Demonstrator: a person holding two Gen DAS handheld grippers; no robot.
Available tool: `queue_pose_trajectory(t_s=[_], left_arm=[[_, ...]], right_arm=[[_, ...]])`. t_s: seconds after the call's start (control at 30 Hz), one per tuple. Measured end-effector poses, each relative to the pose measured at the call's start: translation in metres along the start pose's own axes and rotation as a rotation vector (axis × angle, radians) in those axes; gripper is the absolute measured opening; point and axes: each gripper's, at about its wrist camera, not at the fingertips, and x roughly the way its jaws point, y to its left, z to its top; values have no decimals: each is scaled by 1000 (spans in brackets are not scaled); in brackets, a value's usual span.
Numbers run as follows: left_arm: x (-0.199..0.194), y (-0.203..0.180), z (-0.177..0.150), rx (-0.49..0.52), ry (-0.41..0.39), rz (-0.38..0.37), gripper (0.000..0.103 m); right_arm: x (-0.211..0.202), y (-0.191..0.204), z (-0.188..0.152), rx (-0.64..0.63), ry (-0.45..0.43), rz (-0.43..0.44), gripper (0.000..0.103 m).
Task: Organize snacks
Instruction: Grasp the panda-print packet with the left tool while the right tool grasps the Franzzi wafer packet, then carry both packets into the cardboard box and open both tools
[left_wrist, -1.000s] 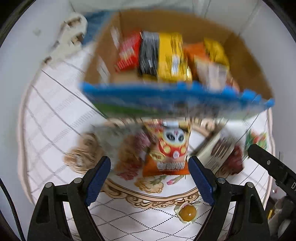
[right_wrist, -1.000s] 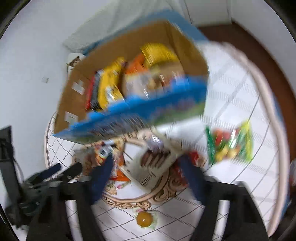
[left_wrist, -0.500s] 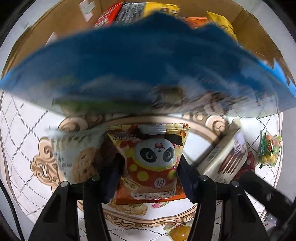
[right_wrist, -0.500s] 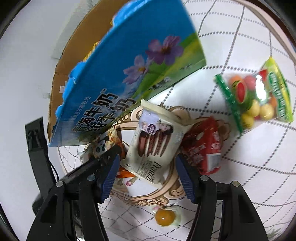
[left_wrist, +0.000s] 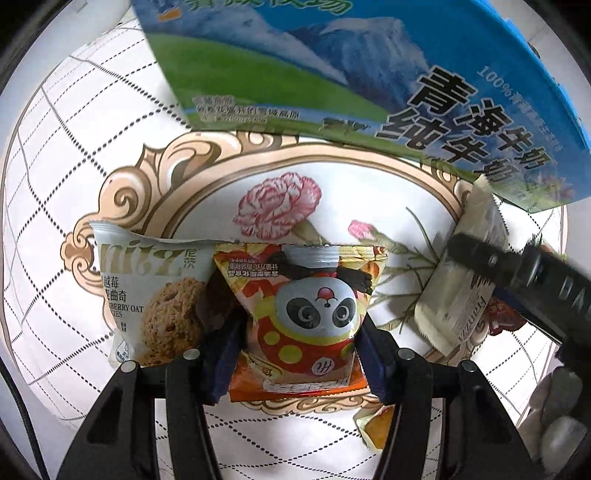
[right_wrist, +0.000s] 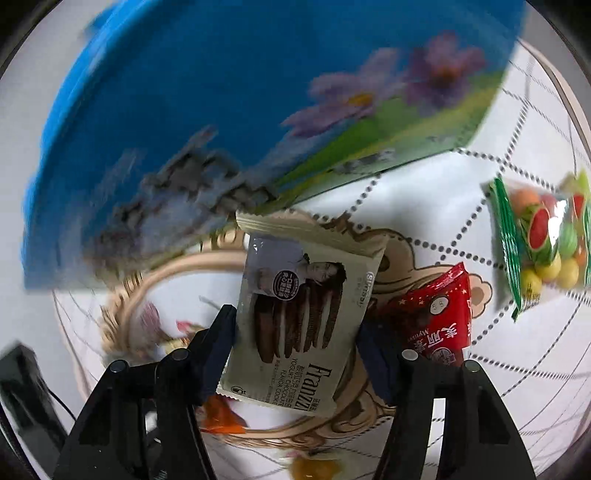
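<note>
Foil-and-plastic snack packets lie on the patterned bench (left_wrist: 55, 206), in front of the blue milk carton box (left_wrist: 369, 74) at 12 o'clock. In the left wrist view, we see the left gripper (left_wrist: 295, 354) straddling the panda packet (left_wrist: 306, 317), its blue pads against the packet's two side edges; we judge it pinching, or just short of it. The oat cookie packet (left_wrist: 155, 291) lies touching at 9 o'clock. In the right wrist view, the right gripper (right_wrist: 295, 350) brackets the Franzzi cookie packet (right_wrist: 299, 317), pads at both long edges; whether they press is unclear. The red packet (right_wrist: 439, 317) sits just beside at 3 o'clock, the fruit candy bag (right_wrist: 543, 240) farther off at 2 o'clock.

We judge both packets light, air-puffed and slippery, with brittle contents: hold across the middle, with gentle force, to avoid crushing.

The box interior is hidden from both views. Motion blur smears the box in the right view. A small yellow item (left_wrist: 380, 428) at 5 o'clock is partly cut off and unidentifiable.
</note>
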Motion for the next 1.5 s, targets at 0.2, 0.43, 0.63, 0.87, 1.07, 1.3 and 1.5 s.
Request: queue_pose_trajectory(t_s=[0.2, 0.43, 0.63, 0.87, 1.07, 1.3, 1.5], left_arm=[[6, 10, -28, -10, 54, -55, 55], [27, 7, -70, 40, 111, -56, 58], [44, -1, -63, 54, 125, -23, 61], [31, -47, -61, 79, 85, -1, 51], [-7, -59, -61, 76, 34, -57, 50], [-97, -78, -28, 84, -112, -168, 50], [-162, -50, 33, 81, -226, -211, 50]], right_arm=[[-3, 9, -39, -279, 67, -142, 65], [-2, -7, -88, -404, 130, -243, 65], [2, -11, -93, -324, 91, -215, 66], [11, -18, -113, -324, 41, -219, 63], [-24, -32, -111, -293, 0, -124, 60], [-104, -12, -85, -311, -125, 23, 57], [-169, 31, -33, -324, -237, 131, 57]])
